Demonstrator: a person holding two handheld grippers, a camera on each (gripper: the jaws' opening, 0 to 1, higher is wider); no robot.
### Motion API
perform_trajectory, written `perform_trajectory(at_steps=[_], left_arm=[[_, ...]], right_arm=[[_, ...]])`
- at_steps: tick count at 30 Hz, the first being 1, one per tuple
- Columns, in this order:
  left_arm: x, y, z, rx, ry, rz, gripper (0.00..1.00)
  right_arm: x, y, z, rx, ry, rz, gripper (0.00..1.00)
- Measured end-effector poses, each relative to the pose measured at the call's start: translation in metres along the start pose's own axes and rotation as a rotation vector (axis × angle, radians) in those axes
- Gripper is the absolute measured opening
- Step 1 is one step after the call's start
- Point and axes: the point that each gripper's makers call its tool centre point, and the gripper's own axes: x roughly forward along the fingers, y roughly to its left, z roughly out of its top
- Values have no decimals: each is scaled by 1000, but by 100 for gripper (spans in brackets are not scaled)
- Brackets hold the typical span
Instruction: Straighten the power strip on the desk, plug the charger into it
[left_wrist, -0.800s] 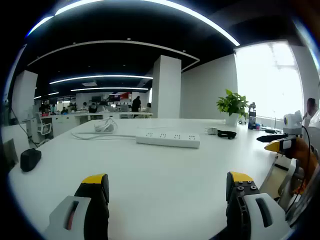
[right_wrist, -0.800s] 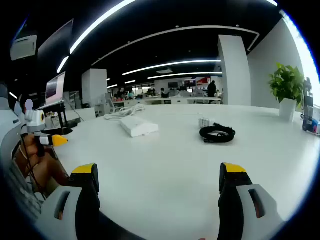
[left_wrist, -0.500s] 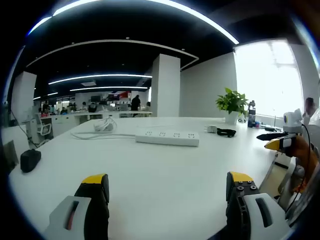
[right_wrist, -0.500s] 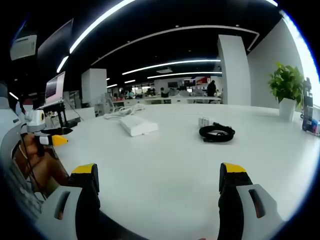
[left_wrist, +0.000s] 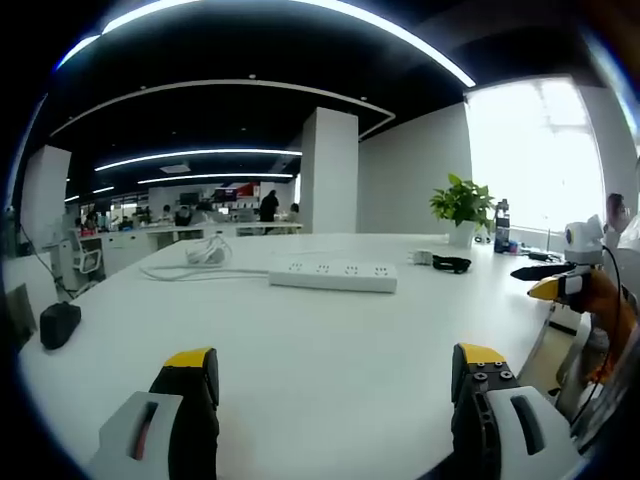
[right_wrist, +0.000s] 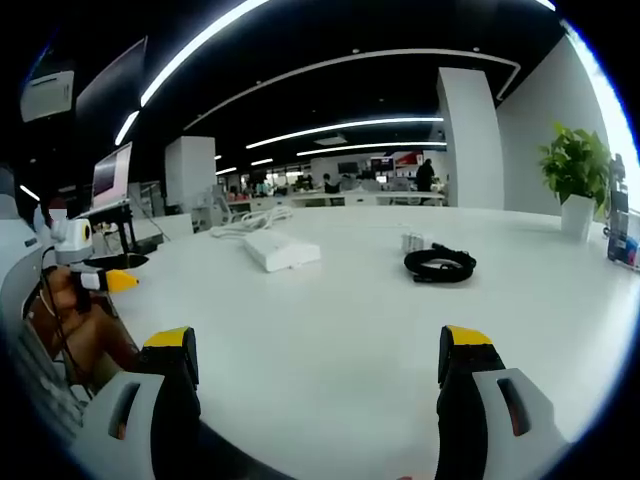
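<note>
Yellow-tipped jaws of the left gripper (left_wrist: 335, 365) stand wide apart over the near edge of the white worktop (left_wrist: 300, 340), holding nothing; the right gripper (right_wrist: 315, 365) is likewise spread and empty above the same bare surface. Neither touches anything, so by my reading the task is at its very start, with the approach not yet made.

Farther out in the left gripper view, the white power strip (left_wrist: 333, 276) lies flat, its cord (left_wrist: 200, 270) trailing off to the side. In the right gripper view it sits end-on and skewed. Near it, toward the plant (right_wrist: 575, 170), rests the charger (right_wrist: 415, 242) with its coiled black cable (right_wrist: 440, 264).

Next, one gripper probably needs to reach well forward and close on the strip's end to square it, before the charger is lifted.
</note>
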Motion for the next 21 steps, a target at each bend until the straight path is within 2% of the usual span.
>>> perform_trajectory(at_steps=[21], left_arm=[[7, 1, 5, 15, 1, -17, 98]], right_arm=[[8, 10, 4, -20, 0, 26, 100]])
